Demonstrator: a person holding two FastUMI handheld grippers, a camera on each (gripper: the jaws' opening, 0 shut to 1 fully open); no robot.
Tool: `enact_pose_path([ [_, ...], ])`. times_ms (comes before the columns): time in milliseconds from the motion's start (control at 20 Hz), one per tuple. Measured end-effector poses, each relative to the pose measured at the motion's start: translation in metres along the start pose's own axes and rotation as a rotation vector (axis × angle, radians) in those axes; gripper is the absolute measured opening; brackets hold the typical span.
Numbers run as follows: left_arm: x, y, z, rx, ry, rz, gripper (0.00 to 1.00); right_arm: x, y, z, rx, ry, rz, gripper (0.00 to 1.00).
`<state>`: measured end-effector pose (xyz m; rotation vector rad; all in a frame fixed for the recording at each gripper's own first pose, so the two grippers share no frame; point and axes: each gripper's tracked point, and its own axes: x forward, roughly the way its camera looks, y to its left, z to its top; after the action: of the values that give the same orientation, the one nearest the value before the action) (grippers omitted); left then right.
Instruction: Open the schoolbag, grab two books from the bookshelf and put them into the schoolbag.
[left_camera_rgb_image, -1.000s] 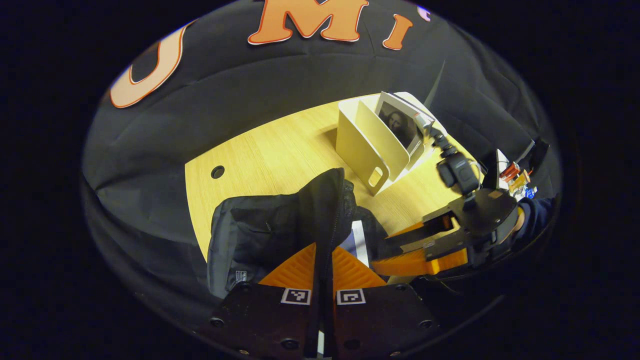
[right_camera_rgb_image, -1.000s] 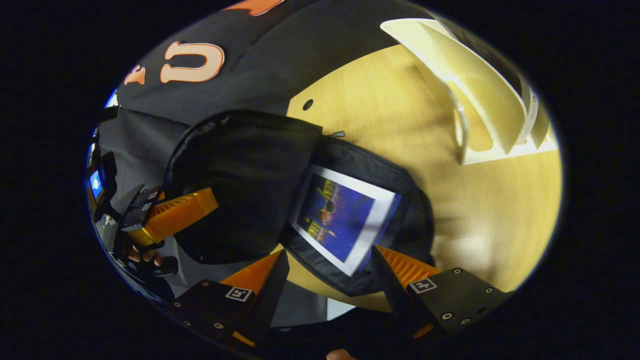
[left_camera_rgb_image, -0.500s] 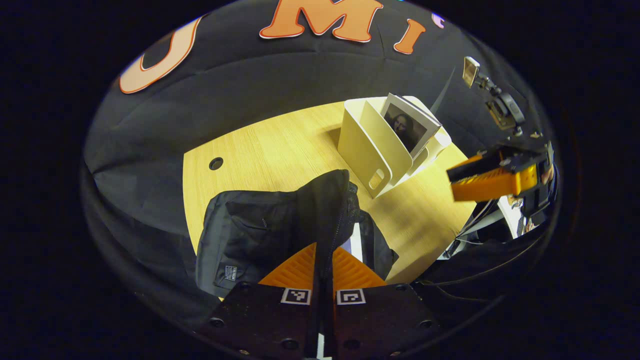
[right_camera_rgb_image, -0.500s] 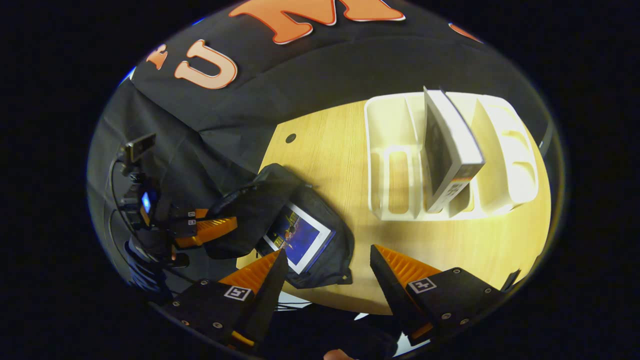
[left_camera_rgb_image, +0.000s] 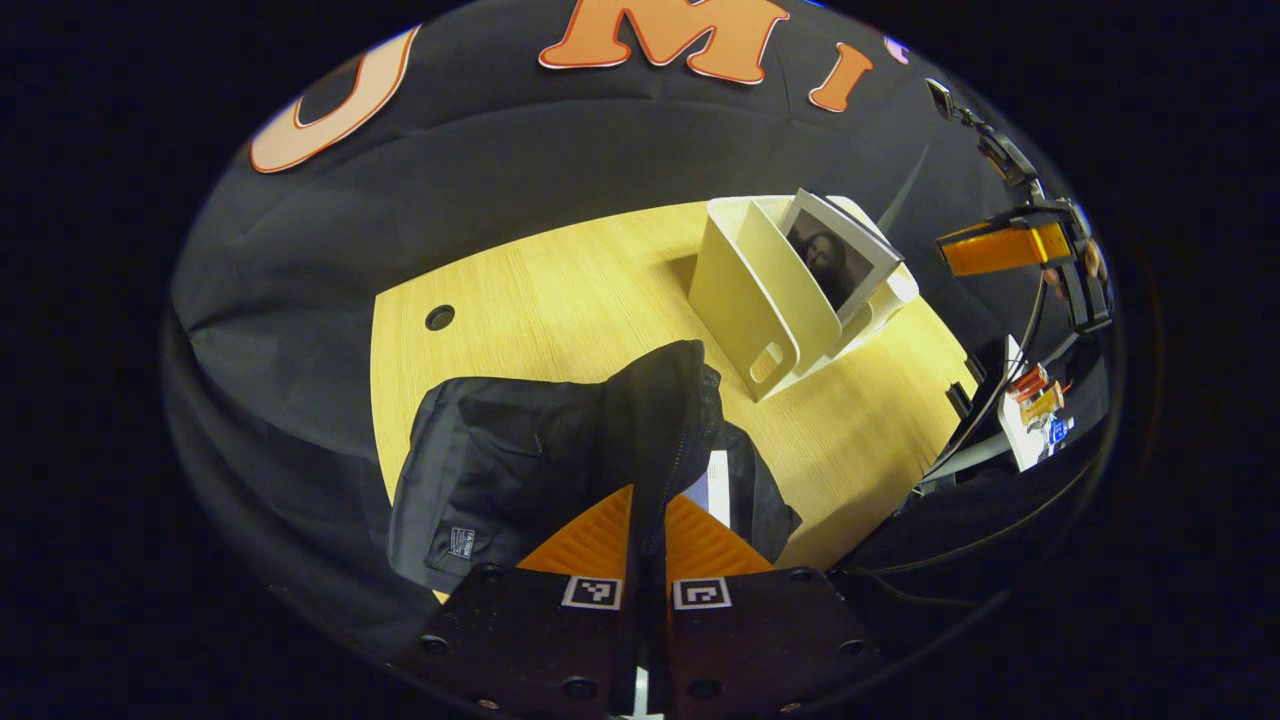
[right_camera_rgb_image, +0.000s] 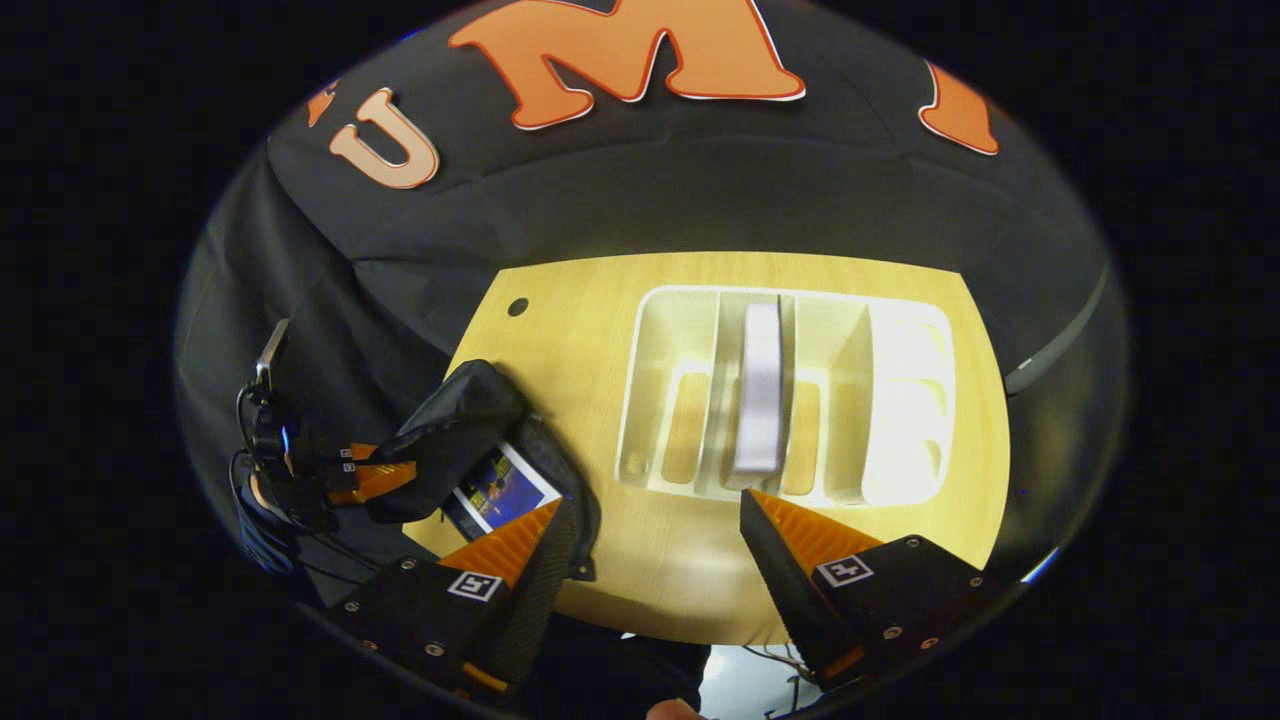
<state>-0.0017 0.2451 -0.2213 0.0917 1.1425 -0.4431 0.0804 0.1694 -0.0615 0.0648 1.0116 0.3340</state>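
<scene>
A black schoolbag (left_camera_rgb_image: 520, 450) lies at the near left of the wooden table (left_camera_rgb_image: 560, 290), its flap lifted. My left gripper (left_camera_rgb_image: 648, 505) is shut on that flap's edge. A blue-covered book (right_camera_rgb_image: 497, 488) lies inside the bag (right_camera_rgb_image: 470, 415); its white edge (left_camera_rgb_image: 716, 480) peeks out in the left gripper view. A cream bookshelf (right_camera_rgb_image: 890, 400) stands on the table with one book (right_camera_rgb_image: 760, 400) upright in a middle slot; its portrait cover (left_camera_rgb_image: 835, 262) faces me in the left gripper view. My right gripper (right_camera_rgb_image: 650, 505) hangs open high above the shelf's near side, empty, and also appears far right (left_camera_rgb_image: 1005, 250).
A round cable hole (left_camera_rgb_image: 438, 318) sits in the table's far left corner. Small coloured parts and cables (left_camera_rgb_image: 1035, 405) lie beyond the table's right edge. The left gripper (right_camera_rgb_image: 365, 480) and the hand holding it are at the bag's left side. Bare wood (right_camera_rgb_image: 680, 570) lies between bag and shelf.
My right gripper rose away from the bag and swung over to above the bookshelf, still open. The left gripper kept its hold on the flap, barely moving.
</scene>
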Motion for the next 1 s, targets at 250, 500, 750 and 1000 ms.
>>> enact_pose_path([
  [250,0.0,0.0,0.0,-0.028,0.008,0.013,0.05,0.028,-0.035,0.024,0.017,0.059,-0.059,0.98],
  [500,0.001,0.002,-0.002,-0.052,0.02,0.035,0.05,0.07,-0.059,0.034,0.045,0.131,-0.096,0.97],
  [750,0.001,0.002,-0.002,-0.075,0.029,0.047,0.05,0.109,-0.075,0.035,0.042,0.203,-0.142,0.88],
  [1000,0.003,0.004,-0.003,-0.08,0.03,0.055,0.05,0.128,-0.076,0.028,0.077,0.265,-0.178,0.44],
])
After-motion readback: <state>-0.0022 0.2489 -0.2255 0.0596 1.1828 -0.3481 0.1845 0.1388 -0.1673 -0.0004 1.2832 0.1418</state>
